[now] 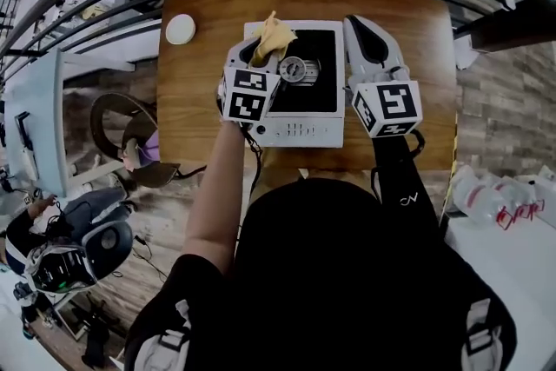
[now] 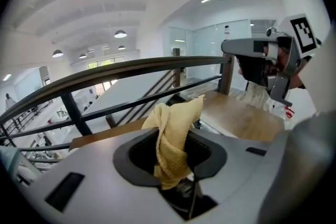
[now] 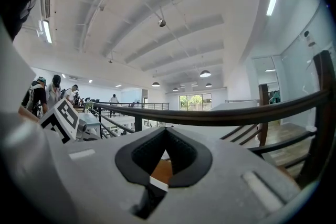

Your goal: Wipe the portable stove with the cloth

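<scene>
Two grippers work over a wooden table (image 1: 200, 100) in the head view. The left gripper (image 1: 259, 52) pinches a yellow cloth (image 1: 273, 36) at the far left corner of the portable stove (image 1: 323, 96), beside the burner (image 1: 294, 69) — the right gripper (image 1: 363, 23) lies along the stove's right edge. A white disc (image 1: 181, 29) sits near the table's far left corner.

Left gripper view: jaws clamped on the cloth, which bunches upward between them.

Right gripper view: jaws brought together on nothing, table wood showing through the gap.

Wiping looks barely begun — next, I judge, the cloth needs pressing flat and sweeping across the black top, round the burner.
</scene>
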`<action>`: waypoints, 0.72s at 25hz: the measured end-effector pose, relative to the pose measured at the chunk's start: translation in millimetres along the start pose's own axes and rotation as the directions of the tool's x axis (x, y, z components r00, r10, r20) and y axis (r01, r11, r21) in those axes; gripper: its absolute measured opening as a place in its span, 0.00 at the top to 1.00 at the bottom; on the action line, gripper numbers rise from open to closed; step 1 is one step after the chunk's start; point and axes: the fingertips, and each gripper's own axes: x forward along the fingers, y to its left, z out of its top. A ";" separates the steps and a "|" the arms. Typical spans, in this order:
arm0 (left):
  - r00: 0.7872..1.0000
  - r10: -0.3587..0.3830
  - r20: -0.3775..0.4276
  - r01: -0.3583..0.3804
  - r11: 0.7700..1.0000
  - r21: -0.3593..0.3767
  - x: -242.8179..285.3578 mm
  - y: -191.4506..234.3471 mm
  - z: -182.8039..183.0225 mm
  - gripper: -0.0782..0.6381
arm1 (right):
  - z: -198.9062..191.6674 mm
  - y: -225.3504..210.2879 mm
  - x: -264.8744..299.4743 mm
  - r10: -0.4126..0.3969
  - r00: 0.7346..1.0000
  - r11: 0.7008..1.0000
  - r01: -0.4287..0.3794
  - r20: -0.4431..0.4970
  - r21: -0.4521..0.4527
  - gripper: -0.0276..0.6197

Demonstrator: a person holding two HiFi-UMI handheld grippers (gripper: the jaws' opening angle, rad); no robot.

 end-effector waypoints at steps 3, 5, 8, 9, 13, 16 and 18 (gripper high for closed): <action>0.995 -0.101 0.018 0.100 0.993 0.057 15.7 -53.5 17.5 0.73 | -0.1 -14.3 -17.3 -0.040 0.999 0.999 0.040 -0.004 -0.006 0.96; 0.985 -0.171 0.031 0.168 0.982 0.086 24.9 -90.5 26.6 0.73 | 0.2 -26.2 -29.6 -0.070 0.998 0.997 0.070 -0.005 -0.011 0.96; 0.962 -0.272 0.012 0.268 0.954 0.134 40.5 -145.2 30.8 0.73 | -0.9 -46.2 -46.8 -0.114 0.993 0.993 0.114 -0.010 -0.009 0.96; 0.955 -0.297 -0.011 0.295 0.943 0.155 46.2 -160.6 27.1 0.73 | -2.6 -50.8 -51.6 -0.125 0.992 0.992 0.125 -0.014 -0.008 0.96; 0.942 -0.326 -0.082 0.336 0.927 0.165 58.8 -181.9 6.2 0.73 | -8.9 -57.3 -64.2 -0.145 0.989 0.989 0.145 -0.023 -0.004 0.96; 0.949 -0.306 -0.071 0.313 0.939 0.143 52.3 -168.3 2.9 0.73 | -10.8 -59.6 -67.2 -0.143 0.990 0.990 0.143 -0.018 0.008 0.96; 0.959 -0.274 -0.066 0.281 0.950 0.137 44.8 -151.9 -1.5 0.73 | -13.7 -57.9 -65.4 -0.137 0.990 0.990 0.138 -0.020 0.022 0.96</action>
